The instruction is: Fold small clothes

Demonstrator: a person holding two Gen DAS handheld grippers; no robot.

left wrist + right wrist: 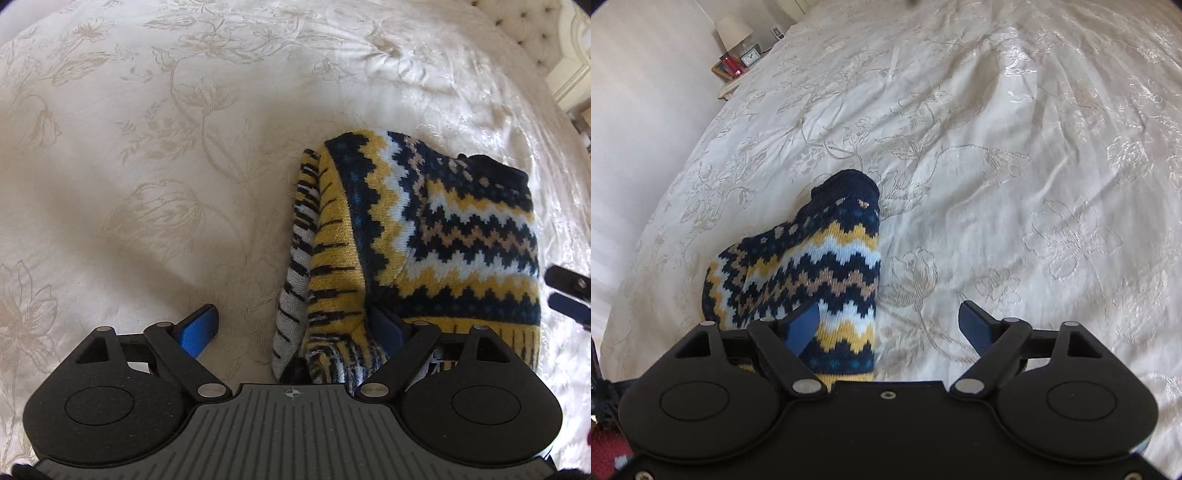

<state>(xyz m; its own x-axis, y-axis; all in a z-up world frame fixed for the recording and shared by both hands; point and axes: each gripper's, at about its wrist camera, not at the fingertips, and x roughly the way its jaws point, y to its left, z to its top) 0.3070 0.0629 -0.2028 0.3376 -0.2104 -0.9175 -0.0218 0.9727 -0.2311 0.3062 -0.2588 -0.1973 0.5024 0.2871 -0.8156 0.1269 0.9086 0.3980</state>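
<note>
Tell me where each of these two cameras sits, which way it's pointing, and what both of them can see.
Left wrist: on the left gripper, looking forward and down at the sweater's left side on the bedspread; its open fingers show.
Right wrist: on the right gripper, looking up the bed toward a nightstand; open fingers show.
Shared: sweater, bedspread; the right gripper's fingertips show at the left view's right edge.

A cream bedspread point(997, 155) with a stitched flower pattern is spread over the whole bed, creased in places. A tufted headboard point(524, 29) is seen at the bed's far right corner. Beside the bed's far left corner, a nightstand point(728, 89) is set against the wall, and a lamp point(733, 27), a small clock point(750, 57) and a red object point(732, 65) are kept on it.
</note>
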